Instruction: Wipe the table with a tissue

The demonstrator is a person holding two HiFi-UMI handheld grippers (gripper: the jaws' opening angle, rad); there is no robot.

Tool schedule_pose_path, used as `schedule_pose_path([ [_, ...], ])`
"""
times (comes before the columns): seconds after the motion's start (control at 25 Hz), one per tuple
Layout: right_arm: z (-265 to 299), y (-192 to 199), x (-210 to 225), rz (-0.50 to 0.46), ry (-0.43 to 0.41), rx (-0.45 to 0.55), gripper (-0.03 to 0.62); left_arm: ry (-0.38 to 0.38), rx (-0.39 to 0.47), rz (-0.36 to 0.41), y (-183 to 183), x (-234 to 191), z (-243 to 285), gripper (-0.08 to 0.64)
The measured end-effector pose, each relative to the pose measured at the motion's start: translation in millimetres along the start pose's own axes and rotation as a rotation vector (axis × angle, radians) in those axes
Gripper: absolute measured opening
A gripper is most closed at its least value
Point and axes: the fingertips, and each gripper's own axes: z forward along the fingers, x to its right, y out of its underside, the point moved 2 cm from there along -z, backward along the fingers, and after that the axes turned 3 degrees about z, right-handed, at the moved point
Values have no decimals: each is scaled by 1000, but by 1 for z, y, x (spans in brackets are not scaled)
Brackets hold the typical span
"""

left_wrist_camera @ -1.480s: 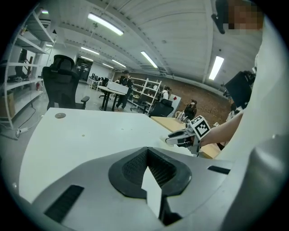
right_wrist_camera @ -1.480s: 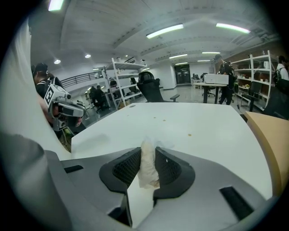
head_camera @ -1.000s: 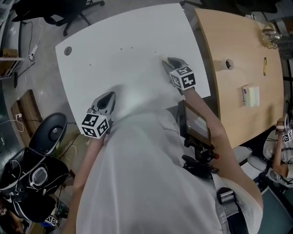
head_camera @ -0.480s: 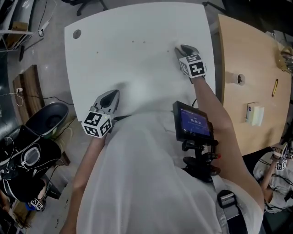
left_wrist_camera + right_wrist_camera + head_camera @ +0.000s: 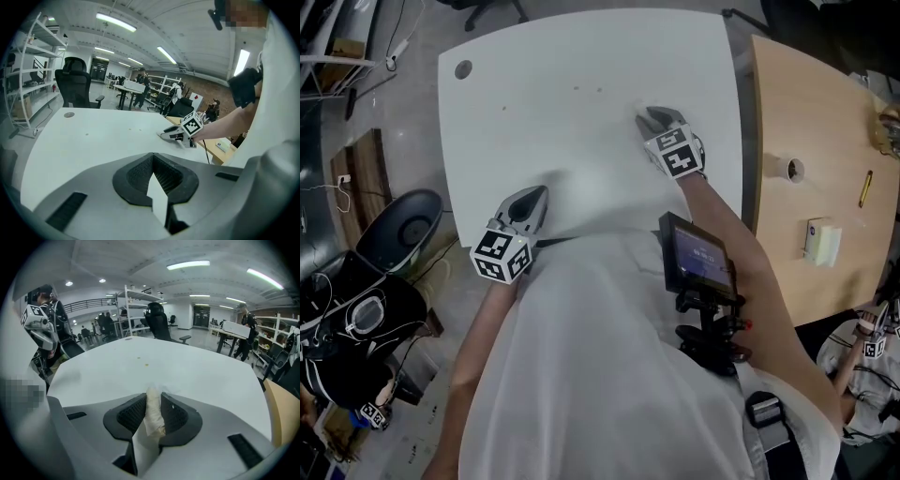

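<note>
Two grippers over the white table [image 5: 581,56], with the tissue [image 5: 153,414] pinched in the right one.
The right gripper [image 5: 649,115] clamps the crumpled tissue, a frayed end poking past the jaw tips. In the head view the tissue is white on white and barely made out. The left gripper [image 5: 532,195] is pressed together and empty, by the table's near edge, unmoved. The right gripper has slid inward from the table's right edge since half a second ago.
</note>
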Motion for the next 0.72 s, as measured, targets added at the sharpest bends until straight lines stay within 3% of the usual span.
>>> schedule_pose_path([
  [0.32, 3, 1, -64, -148, -183, -57, 97, 20, -9, 24, -4, 10, 8, 4],
  [0.6, -5, 18, -111, -211, -429, -117, 97, 36, -18, 45, -6, 17, 14, 5],
  [0.72, -17, 26, -139, -228, -572, -166, 97, 53, -16, 53, -6, 18, 16, 5],
])
